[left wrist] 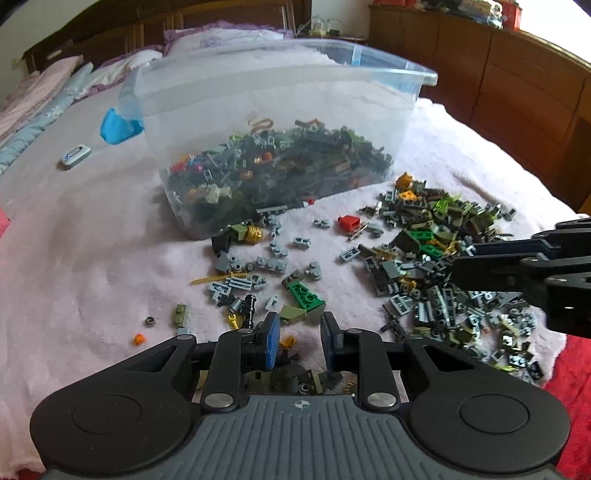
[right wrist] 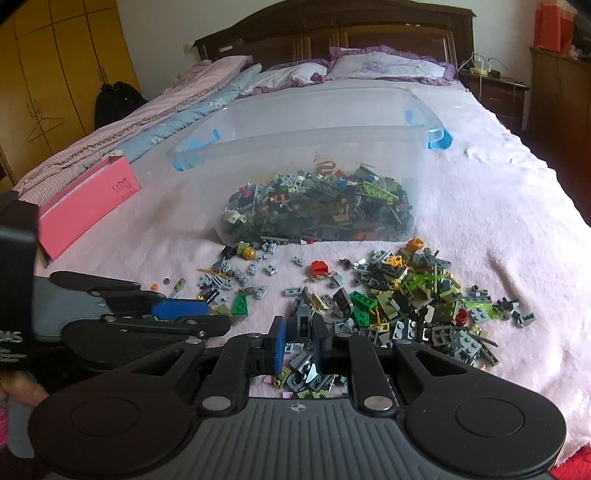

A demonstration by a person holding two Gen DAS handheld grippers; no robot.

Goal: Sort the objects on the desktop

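Observation:
A clear plastic bin (left wrist: 258,92) (right wrist: 295,155) with blue handles stands on the pink blanket, part filled with small bricks. In front of it a dense pile of grey and green bricks (left wrist: 443,266) (right wrist: 406,306) lies on the right, and scattered bricks (left wrist: 258,266) (right wrist: 236,280) lie on the left. My left gripper (left wrist: 300,334) hangs low over the scattered bricks near a green plate (left wrist: 304,293), jaws a little apart and nothing gripped. My right gripper (right wrist: 299,338) is shut on a dark grey brick (right wrist: 301,325) at the pile's near left edge.
A pink box (right wrist: 85,206) lies left of the bin and a small white device (left wrist: 75,155) lies further out on the blanket. Pillows and a wooden headboard (right wrist: 332,33) are behind. A wooden cupboard (left wrist: 498,74) lines the right side. Red cloth (left wrist: 569,369) shows at the bed's edge.

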